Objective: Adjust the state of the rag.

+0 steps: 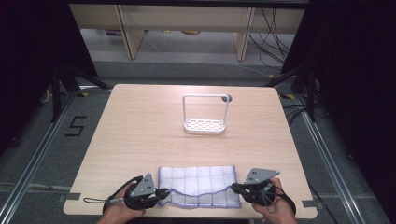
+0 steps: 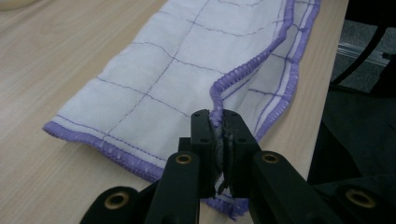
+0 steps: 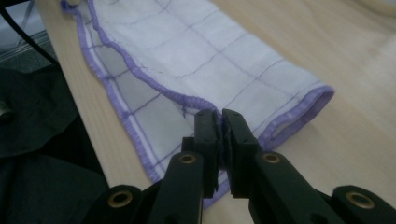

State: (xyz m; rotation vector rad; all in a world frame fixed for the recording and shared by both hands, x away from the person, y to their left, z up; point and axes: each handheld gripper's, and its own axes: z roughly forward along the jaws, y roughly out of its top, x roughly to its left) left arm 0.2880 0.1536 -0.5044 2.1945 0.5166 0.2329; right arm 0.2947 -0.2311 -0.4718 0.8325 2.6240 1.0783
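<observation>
— Right, how many cloths?
— One checked cloth [image 1: 198,185], folded at the table's [image 1: 140,130] near edge; one white rack [image 1: 205,122] beyond.
— Grippers?
— Two: left gripper [image 2: 219,128] and right gripper [image 3: 220,122] each pinching a cloth corner.

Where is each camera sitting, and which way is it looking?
High view: above the person's side, facing forward and down on the table, white rack and cloth; both hands and the left gripper and right gripper show.
Left gripper view: rides the left gripper, looking along the cloth; black jaws show.
Right gripper view: rides the right gripper, same.
All share the cloth.
</observation>
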